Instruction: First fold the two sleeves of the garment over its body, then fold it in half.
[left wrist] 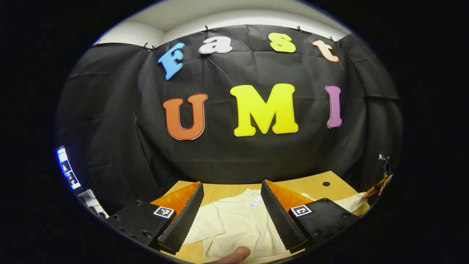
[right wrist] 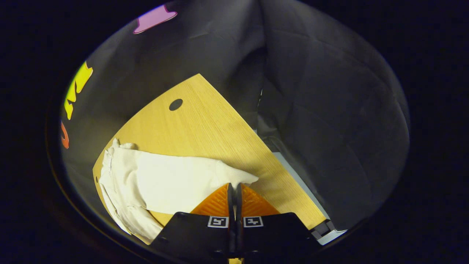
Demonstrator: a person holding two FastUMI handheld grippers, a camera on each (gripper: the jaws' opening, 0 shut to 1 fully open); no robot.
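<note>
Fingertip: a person's fingertip is seen at the near edge of the left gripper view, resting on the hem area of the cloth, probably to keep the body from sliding.
Left gripper: held low above the near part of the garment with jaws spread wide; nothing is gripped. The wide gap is judged a ready stance over the cloth.
Right gripper: jaws are brought together on the tip of the right sleeve, with cloth pinched between both fingers. The pinch at the very end is judged to give the longest lever for carrying the sleeve across.
Garment: a pale T-shirt is laid flat on the table, body creased, neck label turned toward the far side. In the right gripper view the sleeve is drawn out rightward from the bunched body.
Stage: the gripped sleeve is not seen lying over the body, so the sleeve fold is judged to be in hand; the half fold is not seen made.
Table: light wood, with a dark round hole toward the far corner, well apart from the cloth.
</note>
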